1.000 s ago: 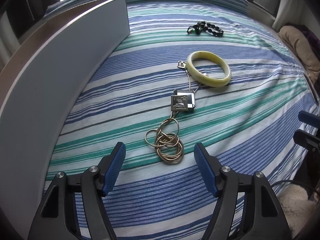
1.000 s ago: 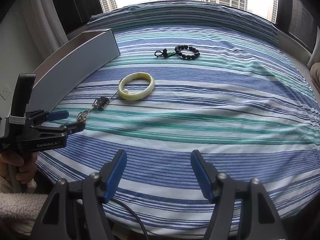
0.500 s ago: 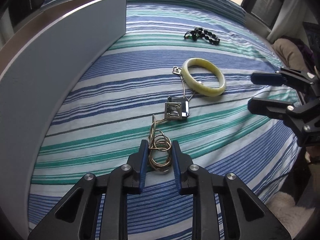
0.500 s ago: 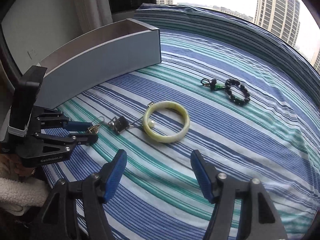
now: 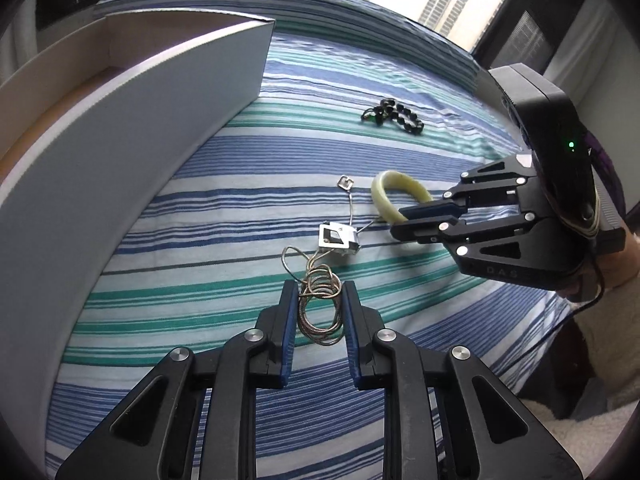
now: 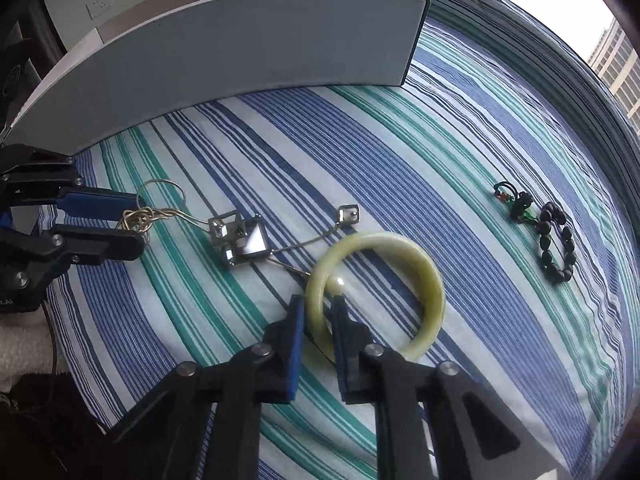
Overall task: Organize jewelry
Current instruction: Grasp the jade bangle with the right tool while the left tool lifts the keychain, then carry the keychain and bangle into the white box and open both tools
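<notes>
Left wrist view: left gripper (image 5: pixel 319 312) is pinching the coiled gold-toned metal chain (image 5: pixel 320 304) between its blue-padded jaws, low over the blue, green and white striped bedsheet (image 5: pixel 240 216). Just beyond the jaws, the chain's square silver pendant (image 5: pixel 338 239) is lying on the sheet; farther off, a black bead bracelet (image 5: pixel 394 115). To the jaws' left, a tall white open box (image 5: pixel 132 140) is standing.

Right wrist view: right gripper (image 6: pixel 318 330) is closing its jaws across the near rim of the pale yellow-green stone bangle (image 6: pixel 420 272), one jaw inside the ring, one outside.

Handling, judged: chain is looking light, limp, prone to tangling and trailing; taking the bunched coil is suiting it. Bangle is looking rigid, smooth, slippery and breakable; gripping squarely across the rim is advisable.
</notes>
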`<state>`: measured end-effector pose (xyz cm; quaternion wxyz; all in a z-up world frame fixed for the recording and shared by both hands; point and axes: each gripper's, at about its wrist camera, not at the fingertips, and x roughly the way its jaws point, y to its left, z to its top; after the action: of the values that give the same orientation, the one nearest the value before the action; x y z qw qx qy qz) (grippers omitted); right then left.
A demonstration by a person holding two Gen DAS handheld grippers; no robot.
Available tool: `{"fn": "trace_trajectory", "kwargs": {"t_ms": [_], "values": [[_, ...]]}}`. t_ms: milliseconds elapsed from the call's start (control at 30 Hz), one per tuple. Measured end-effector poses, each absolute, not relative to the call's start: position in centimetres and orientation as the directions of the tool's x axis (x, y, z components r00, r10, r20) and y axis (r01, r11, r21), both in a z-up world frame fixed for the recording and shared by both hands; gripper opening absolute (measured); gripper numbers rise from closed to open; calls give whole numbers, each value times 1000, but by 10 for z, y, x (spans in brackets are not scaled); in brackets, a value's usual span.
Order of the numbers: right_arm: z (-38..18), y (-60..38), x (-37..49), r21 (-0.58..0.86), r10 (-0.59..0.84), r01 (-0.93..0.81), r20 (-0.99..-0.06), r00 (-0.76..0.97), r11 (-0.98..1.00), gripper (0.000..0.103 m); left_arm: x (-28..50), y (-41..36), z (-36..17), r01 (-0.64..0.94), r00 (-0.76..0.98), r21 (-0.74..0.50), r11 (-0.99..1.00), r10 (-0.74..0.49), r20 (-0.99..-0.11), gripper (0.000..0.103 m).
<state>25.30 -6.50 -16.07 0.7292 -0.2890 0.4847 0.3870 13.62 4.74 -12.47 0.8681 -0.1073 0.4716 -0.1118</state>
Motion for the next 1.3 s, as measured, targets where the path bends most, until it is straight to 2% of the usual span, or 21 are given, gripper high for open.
{"fn": "trace_trajectory", "kwargs": {"t_ms": [33, 133, 333, 500, 733, 900, 1067, 1300], "values": [[-154, -69, 251, -30, 303, -840, -925, 228, 542, 10, 135, 48, -120, 95, 539, -293, 951, -297, -789, 20], [-130, -92, 255, 135, 431, -789, -885, 175, 599, 11, 128, 49, -103, 108, 568, -300, 948, -306, -764, 20], [-100, -147, 267, 477, 668, -624, -738, 98, 619, 11, 119, 61, -63, 104, 605, -350, 931, -338, -721, 20], [-72, -158, 264, 589, 770, -588, -632, 92, 554, 11, 100, 84, -15, 95, 655, -394, 914, -355, -667, 20], [-1, -104, 272, 514, 819, -709, -552, 157, 483, 11, 73, 150, 62, 7, 763, -398, 917, -262, -591, 20], [29, -41, 289, 453, 833, -775, -528, 164, 440, 11, 75, 206, 89, -128, 805, -340, 932, -103, -585, 20], [22, 36, 315, 425, 802, -786, -580, 144, 449, 11, 104, 264, 57, -254, 766, -309, 917, -4, -642, 20], [-28, 144, 344, 307, 642, -787, -753, 143, 535, 11, 140, 320, -30, -409, 645, -232, 883, 100, -758, 20]]}}
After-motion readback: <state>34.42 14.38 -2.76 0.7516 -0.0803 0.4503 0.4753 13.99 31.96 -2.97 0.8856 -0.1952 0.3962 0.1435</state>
